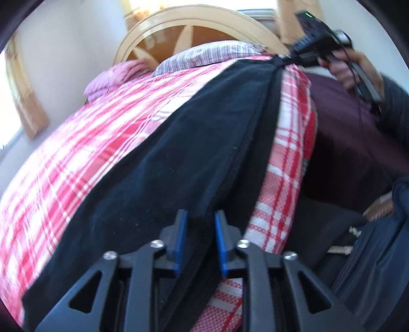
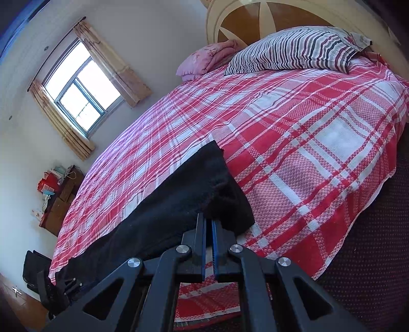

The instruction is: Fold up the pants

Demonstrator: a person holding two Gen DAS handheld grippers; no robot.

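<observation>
Black pants (image 1: 179,163) lie stretched lengthwise along the edge of a bed with a red and white plaid cover (image 1: 76,153). My left gripper (image 1: 200,219) is shut on one end of the pants, with cloth bunched between its blue pads. My right gripper (image 1: 283,60) holds the far end, seen at the top right of the left wrist view. In the right wrist view my right gripper (image 2: 209,222) is shut on a fold of the black pants (image 2: 179,204), which run down to the left gripper (image 2: 64,283) at the bottom left.
A striped pillow (image 2: 294,51) and a folded pink blanket (image 2: 202,61) lie by the wooden headboard (image 2: 250,18). A curtained window (image 2: 81,89) and a cluttered dresser (image 2: 58,196) stand on the far side. Dark carpet (image 2: 378,242) lies beside the bed.
</observation>
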